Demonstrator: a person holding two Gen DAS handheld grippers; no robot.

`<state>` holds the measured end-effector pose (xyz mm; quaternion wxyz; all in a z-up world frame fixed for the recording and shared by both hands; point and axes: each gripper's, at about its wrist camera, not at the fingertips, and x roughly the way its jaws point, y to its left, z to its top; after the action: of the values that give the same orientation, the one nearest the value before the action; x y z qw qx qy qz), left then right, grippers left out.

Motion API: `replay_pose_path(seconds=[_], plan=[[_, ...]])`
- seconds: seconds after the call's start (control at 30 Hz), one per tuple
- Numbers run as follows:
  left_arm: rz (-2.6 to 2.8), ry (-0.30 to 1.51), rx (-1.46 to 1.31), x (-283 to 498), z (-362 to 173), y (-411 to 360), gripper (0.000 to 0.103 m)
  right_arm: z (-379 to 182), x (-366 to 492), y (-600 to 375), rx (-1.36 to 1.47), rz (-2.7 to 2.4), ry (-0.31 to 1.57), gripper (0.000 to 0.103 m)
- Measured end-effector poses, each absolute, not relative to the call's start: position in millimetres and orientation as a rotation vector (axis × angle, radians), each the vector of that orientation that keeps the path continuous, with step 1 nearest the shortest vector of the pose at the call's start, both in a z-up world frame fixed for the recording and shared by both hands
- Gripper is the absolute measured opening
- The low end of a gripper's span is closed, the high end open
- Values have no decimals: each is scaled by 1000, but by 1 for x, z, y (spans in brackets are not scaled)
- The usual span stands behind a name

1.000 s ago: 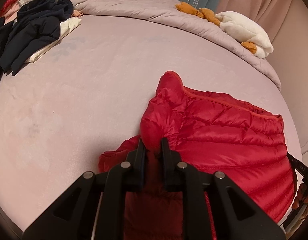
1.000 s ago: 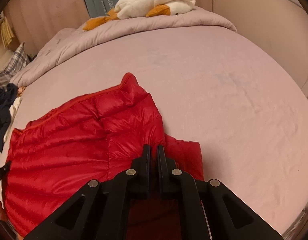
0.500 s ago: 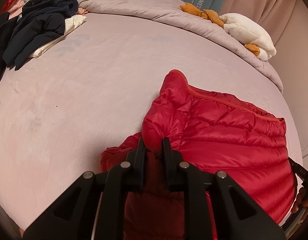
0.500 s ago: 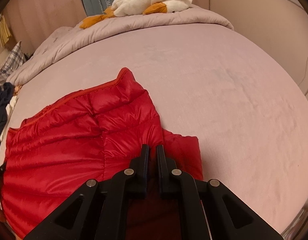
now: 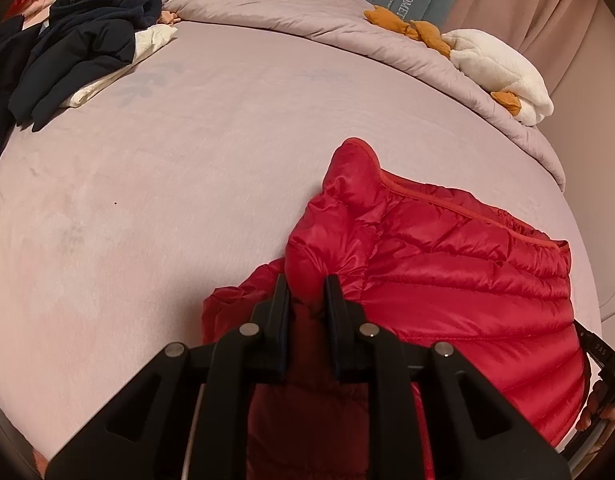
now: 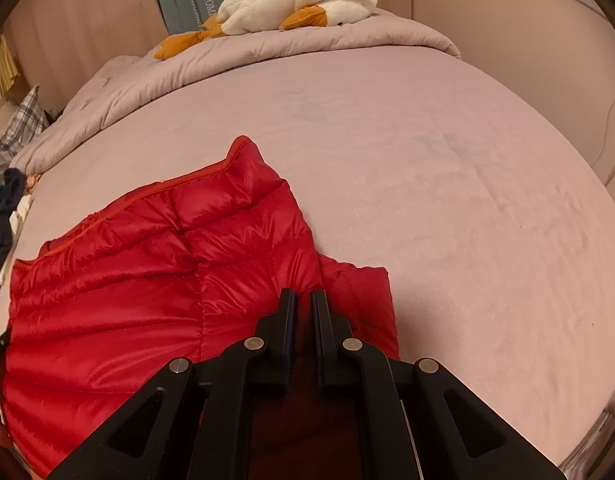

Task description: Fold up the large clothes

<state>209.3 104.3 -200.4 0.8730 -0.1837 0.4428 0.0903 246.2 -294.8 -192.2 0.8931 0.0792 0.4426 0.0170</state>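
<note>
A red quilted down jacket (image 5: pixel 447 272) lies on the pink bed sheet (image 5: pixel 167 200), its collar standing up toward the far side. My left gripper (image 5: pixel 307 284) is shut on a puffy fold of the jacket near the shoulder, with a sleeve bunched under it. In the right wrist view the same jacket (image 6: pixel 147 280) spreads to the left, and my right gripper (image 6: pixel 303 298) is shut on its edge where a sleeve (image 6: pixel 359 300) sticks out to the right. The cloth below both grips is hidden by the fingers.
A pile of dark clothes (image 5: pixel 67 52) lies at the far left of the bed. A rolled grey-pink duvet (image 5: pixel 307 20) runs along the far edge with a white plush goose (image 5: pixel 503 72) on it. A hand (image 5: pixel 595 404) shows at the lower right.
The left view has shifted slightly, so the dark clothes and the goose sit a bit further right and lower in the frame. Both grips on the jacket hold as before.
</note>
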Motion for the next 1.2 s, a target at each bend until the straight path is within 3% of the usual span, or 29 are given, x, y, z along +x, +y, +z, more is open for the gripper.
replay_pose_path(seconds=[0.37,0.53,0.63,0.7,0.8,0.87,1.07,1.13,1.2], plan=[[184,938,-384,206,-192,105,20,-192,242,-297,148,40,908,5],[170,919,-391,201,-168,108,29,-176,237,-303,136,63,883,5],[133,866,-397,201,-145,107,46,-164,241,-307,124,80,878,15],[92,839,-391,208,-133,105,63,-154,245,-308,112,95,866,29],[54,832,-377,225,-124,100,66,-144,256,-303,97,133,856,53],[30,841,-356,243,-122,96,68,-140,268,-296,66,164,864,53],[-17,928,-358,287,-145,90,66,-153,315,-282,66,241,945,53],[1,957,-349,294,-157,88,57,-160,326,-280,61,231,968,53],[32,986,-327,300,-169,88,41,-169,339,-275,56,226,999,53]])
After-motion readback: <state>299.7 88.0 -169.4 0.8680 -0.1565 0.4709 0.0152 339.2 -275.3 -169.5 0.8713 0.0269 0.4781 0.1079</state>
